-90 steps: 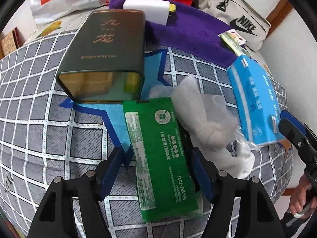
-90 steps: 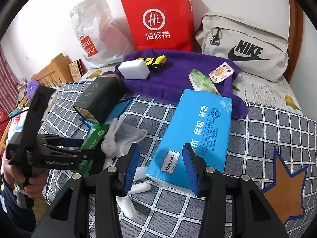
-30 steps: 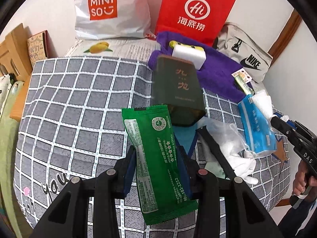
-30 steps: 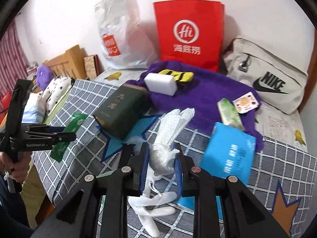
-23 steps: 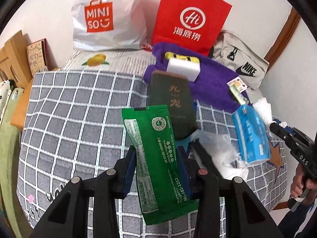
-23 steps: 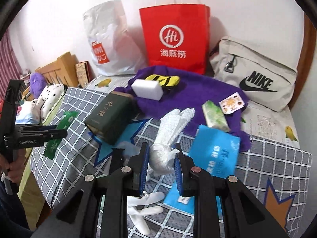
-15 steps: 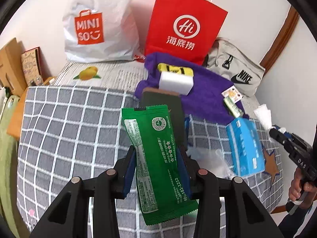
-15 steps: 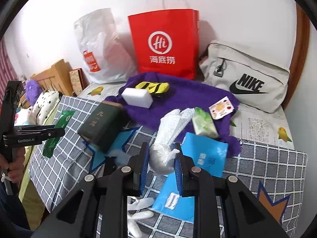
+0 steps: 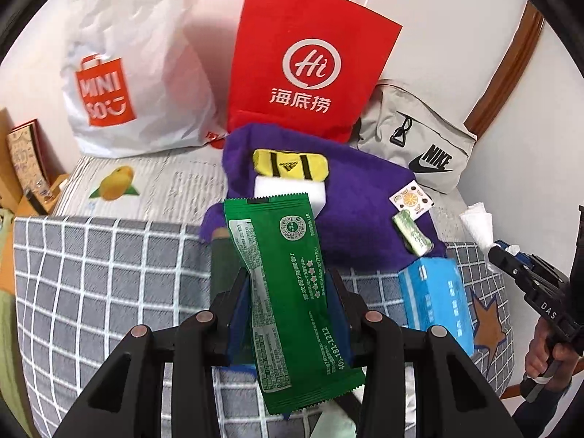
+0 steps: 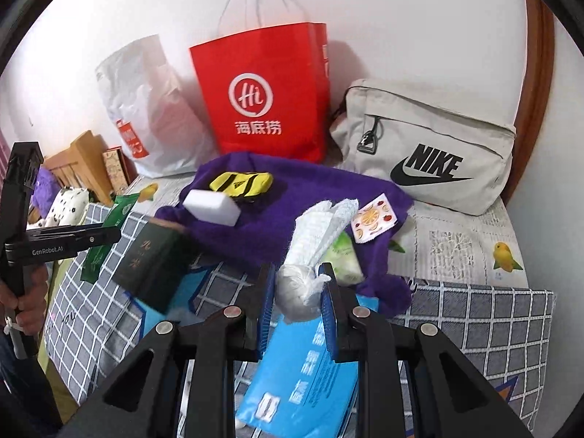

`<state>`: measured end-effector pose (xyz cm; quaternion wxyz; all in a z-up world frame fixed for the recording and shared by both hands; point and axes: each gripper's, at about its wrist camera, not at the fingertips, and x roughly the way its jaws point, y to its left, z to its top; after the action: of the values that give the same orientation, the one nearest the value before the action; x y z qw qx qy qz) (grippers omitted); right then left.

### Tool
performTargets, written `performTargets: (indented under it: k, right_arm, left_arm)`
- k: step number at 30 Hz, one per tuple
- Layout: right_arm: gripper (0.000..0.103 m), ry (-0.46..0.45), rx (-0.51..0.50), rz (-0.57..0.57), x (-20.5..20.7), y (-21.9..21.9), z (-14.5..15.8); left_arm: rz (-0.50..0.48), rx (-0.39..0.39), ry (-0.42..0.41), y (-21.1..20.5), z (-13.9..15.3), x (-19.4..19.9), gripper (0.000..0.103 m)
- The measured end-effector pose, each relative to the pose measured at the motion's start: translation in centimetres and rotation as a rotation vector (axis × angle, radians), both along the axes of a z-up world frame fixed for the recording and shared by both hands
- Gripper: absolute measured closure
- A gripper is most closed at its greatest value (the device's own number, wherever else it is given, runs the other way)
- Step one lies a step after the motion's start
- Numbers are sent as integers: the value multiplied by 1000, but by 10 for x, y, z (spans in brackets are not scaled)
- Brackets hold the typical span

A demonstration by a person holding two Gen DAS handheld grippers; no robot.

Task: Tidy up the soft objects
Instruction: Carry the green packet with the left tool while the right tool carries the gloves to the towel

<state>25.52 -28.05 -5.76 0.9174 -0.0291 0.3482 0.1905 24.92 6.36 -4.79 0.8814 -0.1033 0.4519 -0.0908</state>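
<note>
My left gripper (image 9: 288, 288) is shut on a green snack packet (image 9: 288, 292) and holds it up above the checked bedspread (image 9: 109, 273); it also shows in the right wrist view (image 10: 109, 233). My right gripper (image 10: 297, 292) is shut on a knotted white plastic bag (image 10: 310, 252), lifted above the blue tissue pack (image 10: 303, 376). The purple towel (image 9: 357, 211) lies behind, carrying a white sponge (image 10: 211, 202), a yellow pouch (image 10: 242, 182), a small green packet (image 9: 412, 235) and an orange-print sachet (image 10: 374, 219).
A dark green tin box (image 10: 153, 266) lies on the bedspread left of centre. A red paper bag (image 10: 262, 98), a white Miniso bag (image 9: 109, 84) and a grey Nike bag (image 10: 430, 149) stand against the wall. A wooden headboard (image 10: 80, 164) is at the left.
Both grippers have risen and pulled back from the bed, each carrying its item. The bags by the wall have come more fully into view.
</note>
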Motion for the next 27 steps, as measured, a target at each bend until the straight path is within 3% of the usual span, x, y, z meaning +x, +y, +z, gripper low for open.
performTargets:
  k: [16,27]
  right_arm:
    - [79,20,25,-23,78,-11,-10]
    - [79,35,36,-18,117,-10,-23]
  left_arm:
    - [-72,51,25,-40,-4,73,65]
    - [-114,54,46,-63,-10,102,65]
